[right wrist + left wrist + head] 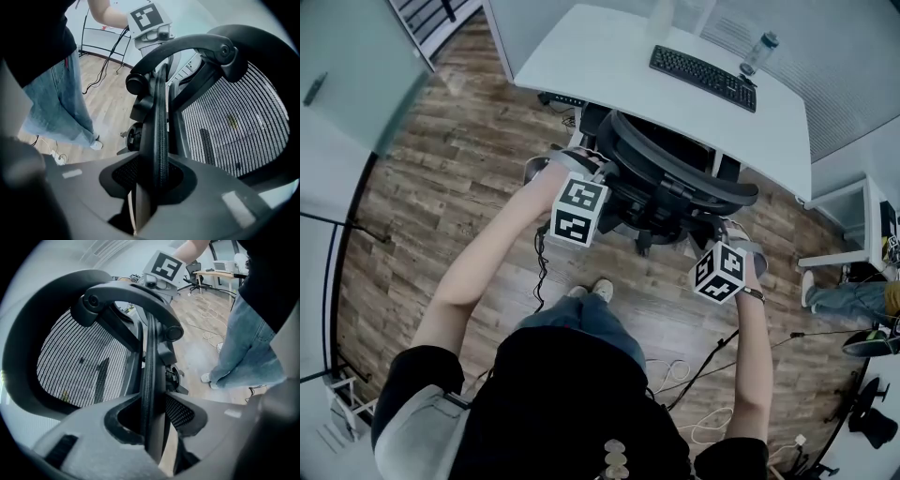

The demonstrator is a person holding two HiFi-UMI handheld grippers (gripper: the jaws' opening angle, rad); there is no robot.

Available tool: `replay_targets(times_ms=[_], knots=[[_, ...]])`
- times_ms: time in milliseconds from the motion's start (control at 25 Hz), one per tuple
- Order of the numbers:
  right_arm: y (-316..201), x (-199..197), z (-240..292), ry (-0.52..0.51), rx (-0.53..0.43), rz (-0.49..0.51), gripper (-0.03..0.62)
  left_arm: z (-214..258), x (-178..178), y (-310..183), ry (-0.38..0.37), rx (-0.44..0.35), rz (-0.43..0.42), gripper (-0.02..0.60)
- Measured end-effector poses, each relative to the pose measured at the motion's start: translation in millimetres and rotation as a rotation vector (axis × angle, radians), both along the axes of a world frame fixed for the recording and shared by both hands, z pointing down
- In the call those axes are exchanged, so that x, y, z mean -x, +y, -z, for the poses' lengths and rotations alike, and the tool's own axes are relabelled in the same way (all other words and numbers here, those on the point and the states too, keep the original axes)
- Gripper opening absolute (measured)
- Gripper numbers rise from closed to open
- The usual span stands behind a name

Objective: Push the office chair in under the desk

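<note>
Chair backrest gripped on both sides. The left gripper [153, 425] is clenched on one side edge of the office chair [675, 178]. Its jaws close on a thin black ribbed rim that runs straight up between them. The right gripper [157, 183] is clamped the same way on the opposite edge, as seen in its own view. The chair sits between the two tools.

Materials: the backrest is fine black mesh [84, 366] stretched in a smooth, rounded dark plastic frame. A curved bar arches across the back and ends in round pivot knobs. The jaw bodies are matt grey with scooped, textured pads.

Position: the chair stands ahead of the grippers at the near edge of the desk [609, 56]. Its front part appears to reach under that edge, while the backrest stays outside on the person's side.

Surroundings: the desk top is white, flat and smooth. Beyond the grippers it carries a black keyboard [703, 77] and a clear bottle [759, 52]. The floor [441, 187] is brown wood plank. Loose cables [694, 375] trail across it behind and beside the tools. The person's pale shoes [591, 292] stand just behind the chair base, and blue jeans [248, 343] fill the side of the left gripper view.
</note>
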State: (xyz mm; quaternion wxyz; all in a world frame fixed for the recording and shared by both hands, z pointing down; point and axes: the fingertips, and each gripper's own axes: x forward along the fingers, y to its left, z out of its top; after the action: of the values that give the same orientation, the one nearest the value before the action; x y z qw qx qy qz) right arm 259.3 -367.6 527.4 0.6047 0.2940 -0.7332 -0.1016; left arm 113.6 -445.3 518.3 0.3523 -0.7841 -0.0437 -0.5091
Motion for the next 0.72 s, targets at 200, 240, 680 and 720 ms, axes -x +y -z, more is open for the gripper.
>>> replay_targets(times_ms=[200,240,680,720], knots=[[-19,-11,-1,0.001,-0.002,0.012,0.100,-1,-10,-17,-0.005,0.004,0.015,0.143],[-23,-13,-1,0.001,-0.001,0.013,0.100,-1,-12,-21,-0.006,0.006,0.018,0.143],[-67,-35,1,0.002,-0.012,0.035,0.100,-1,-32,-64,-0.011,0.012,0.037,0.144],[-72,-36,1,0.002,-0.014,0.036,0.100,-1,-34,-68,-0.013,0.013,0.036,0.143]])
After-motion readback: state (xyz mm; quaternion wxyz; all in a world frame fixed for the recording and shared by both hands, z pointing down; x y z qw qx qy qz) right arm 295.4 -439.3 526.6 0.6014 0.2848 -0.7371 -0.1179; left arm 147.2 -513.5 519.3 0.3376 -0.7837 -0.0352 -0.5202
